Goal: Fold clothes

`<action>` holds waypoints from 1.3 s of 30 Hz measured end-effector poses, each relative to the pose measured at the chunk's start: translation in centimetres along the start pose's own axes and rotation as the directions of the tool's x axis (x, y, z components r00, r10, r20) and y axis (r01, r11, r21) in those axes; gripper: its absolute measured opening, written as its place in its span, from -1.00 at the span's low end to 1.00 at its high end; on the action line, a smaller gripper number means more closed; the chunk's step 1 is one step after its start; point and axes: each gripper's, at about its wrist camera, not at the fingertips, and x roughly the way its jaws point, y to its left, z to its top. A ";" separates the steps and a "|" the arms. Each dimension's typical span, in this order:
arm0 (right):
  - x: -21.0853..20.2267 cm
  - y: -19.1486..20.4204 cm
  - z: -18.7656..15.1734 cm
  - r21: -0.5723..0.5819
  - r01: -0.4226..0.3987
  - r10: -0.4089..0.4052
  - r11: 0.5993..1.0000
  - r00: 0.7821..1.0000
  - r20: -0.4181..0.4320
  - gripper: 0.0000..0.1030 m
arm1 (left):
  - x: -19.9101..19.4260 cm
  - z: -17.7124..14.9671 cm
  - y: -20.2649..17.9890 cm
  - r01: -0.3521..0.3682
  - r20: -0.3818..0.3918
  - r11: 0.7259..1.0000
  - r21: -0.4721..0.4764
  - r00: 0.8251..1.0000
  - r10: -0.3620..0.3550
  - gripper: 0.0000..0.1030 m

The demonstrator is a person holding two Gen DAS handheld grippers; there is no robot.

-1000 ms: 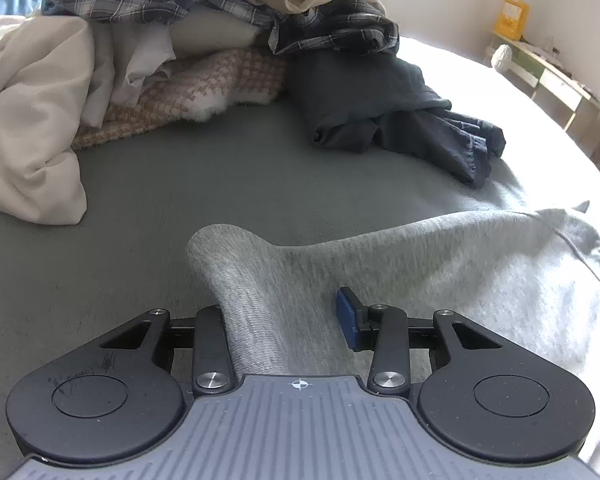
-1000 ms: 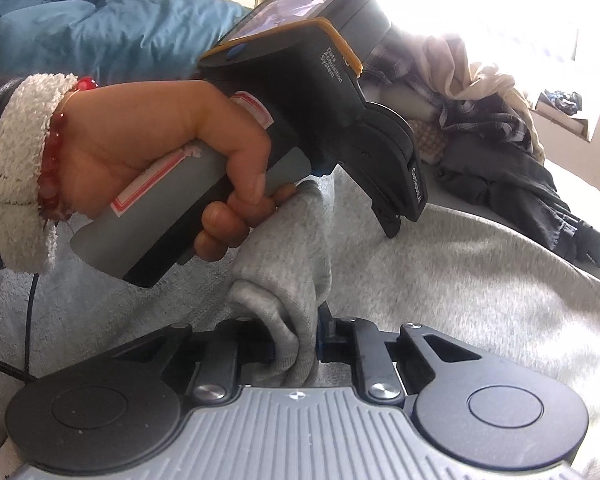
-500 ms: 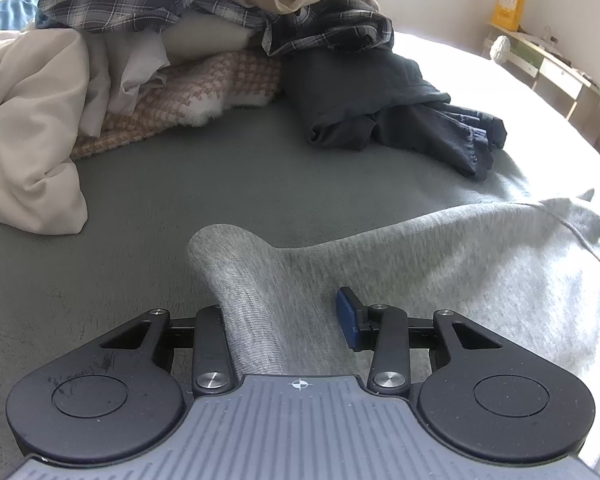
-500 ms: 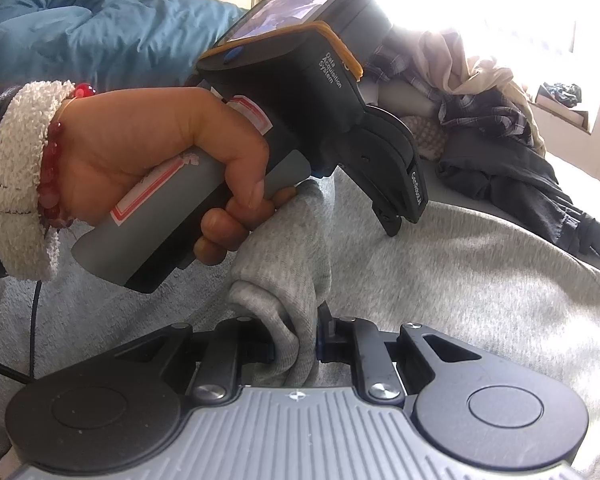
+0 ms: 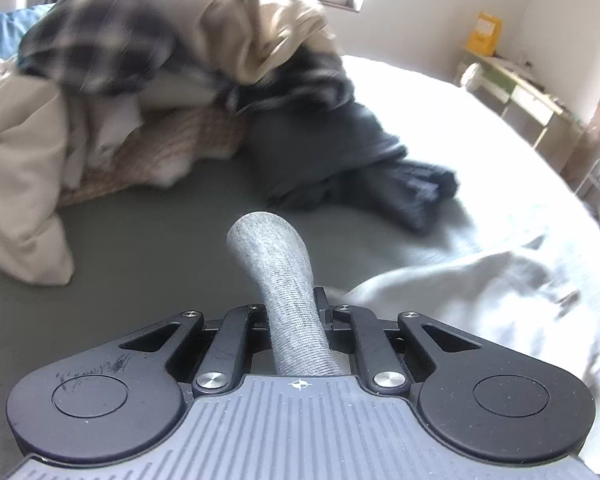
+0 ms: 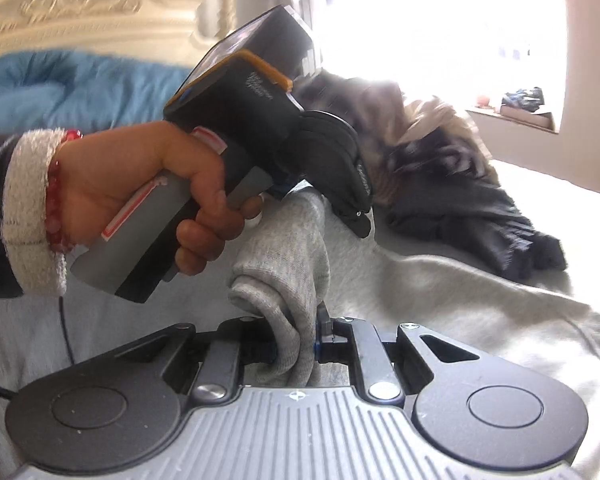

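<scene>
Carved cream headboard (image 6: 56, 12), set against the wall. Bright window (image 6: 432, 32) with sill, strongly overexposed. Low shelf unit (image 5: 528, 100) placed along white wall (image 5: 432, 4), yellow box (image 5: 483, 34) on top.

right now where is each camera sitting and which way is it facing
Left wrist: sits on the left gripper, facing along its fingers, shut on the grey knit sweatshirt, toward the heap of unfolded clothes on the bed; only its own linkage shows.
Right wrist: sits on the right gripper, shut on the same sweatshirt, facing the person's left hand holding the left gripper, headboard beyond.
Shared: the sweatshirt, the crumpled black garment, the heap.
</scene>
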 end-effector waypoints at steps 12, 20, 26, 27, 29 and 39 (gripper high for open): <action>-7.1 -10.1 0.6 0.335 0.143 -0.203 0.931 0.968 0.150 -0.73 | 1.7 5.2 -12.7 0.076 0.002 0.978 0.192 0.997 -0.078 -0.83; -11.0 -18.1 -2.6 0.566 0.252 -0.394 0.785 0.908 0.142 -0.73 | 6.9 5.5 -23.4 0.139 -0.052 0.907 0.397 0.990 -0.129 -0.73; -10.8 -25.3 -8.3 0.805 0.244 -0.418 0.540 0.908 0.006 -0.72 | 8.1 4.2 -24.2 0.310 -0.087 0.889 0.338 0.951 -0.298 -0.17; -10.8 -26.1 -9.1 0.839 0.225 -0.409 0.496 0.912 -0.003 -0.72 | 7.5 4.2 -23.7 0.321 -0.072 0.886 0.333 0.946 -0.316 -0.10; -10.8 -27.3 -10.6 0.892 0.187 -0.394 0.412 0.919 -0.010 -0.72 | 6.3 4.3 -22.3 0.320 -0.035 0.884 0.341 0.944 -0.328 -0.08; -10.5 -29.8 -14.4 0.982 0.050 -0.353 0.183 0.935 0.018 -0.72 | 2.9 -1.4 -15.7 0.308 0.011 0.872 0.380 0.941 -0.337 -0.08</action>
